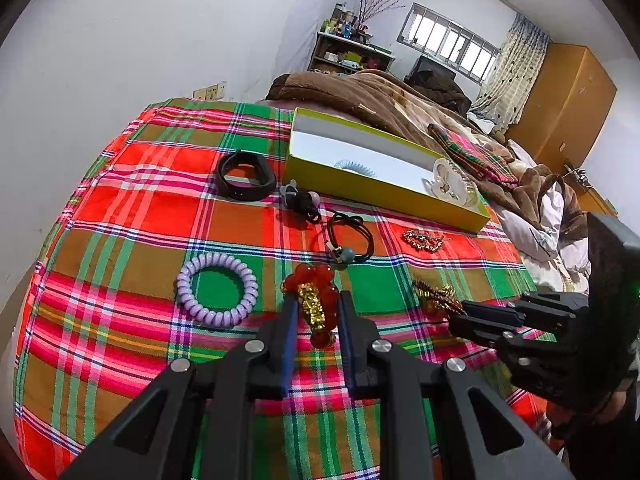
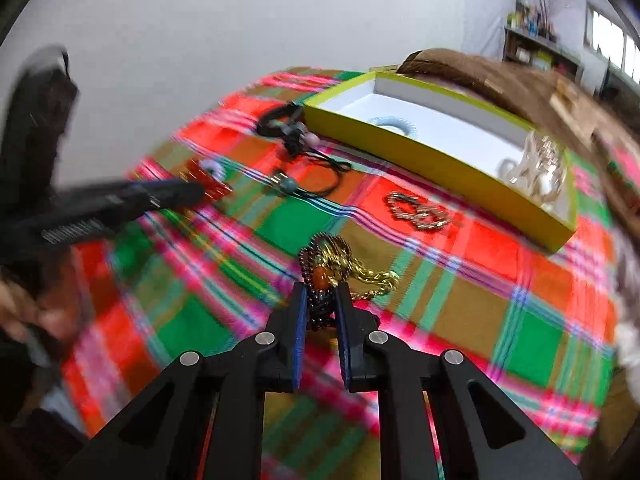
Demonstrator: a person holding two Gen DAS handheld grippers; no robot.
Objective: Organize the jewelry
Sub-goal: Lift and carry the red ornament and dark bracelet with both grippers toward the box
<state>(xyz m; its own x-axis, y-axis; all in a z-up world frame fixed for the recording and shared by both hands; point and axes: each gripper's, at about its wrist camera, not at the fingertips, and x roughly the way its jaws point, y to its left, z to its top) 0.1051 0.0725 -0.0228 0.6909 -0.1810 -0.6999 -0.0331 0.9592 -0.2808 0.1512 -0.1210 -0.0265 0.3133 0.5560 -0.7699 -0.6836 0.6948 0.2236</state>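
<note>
My left gripper (image 1: 316,300) has its jaws closed around a red bead bracelet with a gold charm (image 1: 316,292) on the plaid cloth. My right gripper (image 2: 322,290) grips a dark beaded bracelet with an orange stone and gold chain (image 2: 328,272); it also shows in the left wrist view (image 1: 436,296). A yellow-green box (image 1: 380,192) with a white inside holds a pale blue coil tie (image 1: 354,167) and a clear hair claw (image 1: 448,180). The box shows in the right wrist view too (image 2: 432,160).
On the cloth lie a purple coil hair tie (image 1: 218,294), a black band (image 1: 245,180), black hair ties (image 1: 348,240), a grey-black clip (image 1: 300,200) and a gold hair clip (image 1: 424,240). A brown blanket (image 1: 360,92) lies behind the box.
</note>
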